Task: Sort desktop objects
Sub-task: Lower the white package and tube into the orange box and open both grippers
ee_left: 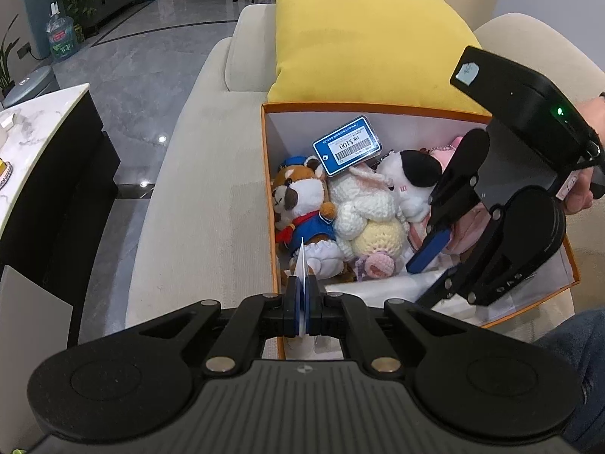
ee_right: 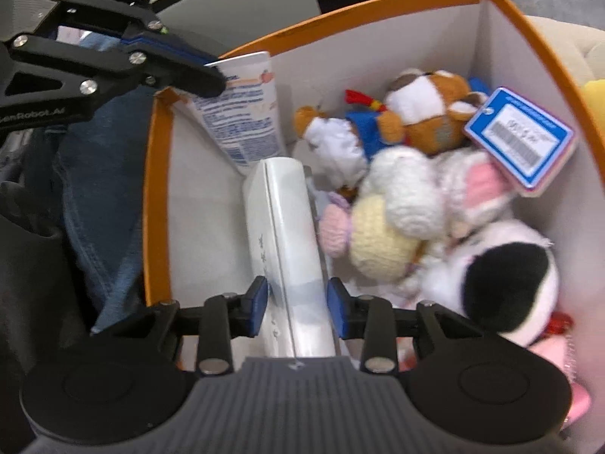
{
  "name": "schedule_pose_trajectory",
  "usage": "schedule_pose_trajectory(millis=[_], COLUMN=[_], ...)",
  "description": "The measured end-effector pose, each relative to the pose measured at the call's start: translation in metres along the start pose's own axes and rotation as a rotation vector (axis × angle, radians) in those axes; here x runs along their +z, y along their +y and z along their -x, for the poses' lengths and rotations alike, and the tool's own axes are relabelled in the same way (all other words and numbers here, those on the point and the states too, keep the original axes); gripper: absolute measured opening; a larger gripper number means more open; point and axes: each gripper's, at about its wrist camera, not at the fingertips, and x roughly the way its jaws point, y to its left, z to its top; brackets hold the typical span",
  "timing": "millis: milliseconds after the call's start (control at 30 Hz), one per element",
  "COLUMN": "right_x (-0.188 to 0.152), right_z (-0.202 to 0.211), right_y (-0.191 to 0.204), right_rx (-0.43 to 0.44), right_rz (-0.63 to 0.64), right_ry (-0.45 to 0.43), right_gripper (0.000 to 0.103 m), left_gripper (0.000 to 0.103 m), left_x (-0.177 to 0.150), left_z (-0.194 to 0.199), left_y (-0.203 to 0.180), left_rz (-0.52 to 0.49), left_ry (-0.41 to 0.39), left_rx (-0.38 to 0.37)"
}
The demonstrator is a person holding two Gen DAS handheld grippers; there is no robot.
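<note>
An orange box on the sofa holds plush toys: a brown dog in blue, a white crochet bunny and a black-and-white plush. A blue price tag lies on top of them. My left gripper is shut on the flat end of a printed white tube, which hangs over the box's near corner. My right gripper is down inside the box, open. A glossy white tube lies between its blue pads on the box floor.
A yellow cushion leans behind the box on the beige sofa. A marble-topped table stands at the left, across a strip of grey floor. A person's jeans leg is close against the box's near side.
</note>
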Motion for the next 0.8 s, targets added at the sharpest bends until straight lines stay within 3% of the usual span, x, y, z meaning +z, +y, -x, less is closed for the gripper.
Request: schedule_pose_trajectory(millis=[233,333,467,800], right_x=[0.0,0.002,0.002,-0.009], right_z=[-0.01,-0.014,-0.024,-0.014], right_y=[0.007,0.007,0.019,0.036], right_rx=[-0.032,-0.004,0.025,-0.048], right_rz=[0.016,-0.006,0.026,-0.007], right_ry=[0.009,0.013,0.029,-0.012], right_gripper=[0.03,0.014,0.014,0.019], left_gripper=[0.002,0.002,0.002,0.004], left_x=[-0.003,-0.004,-0.003,-0.002], left_z=[-0.002,-0.006,-0.006,0.004], left_y=[-0.003,-0.006,-0.007,-0.008], left_rz=[-0.012,-0.026,-0.037,-0.025], left_ry=[0.007,0.02,0.022,0.028], left_rx=[0.016,0.016,0.023,0.018])
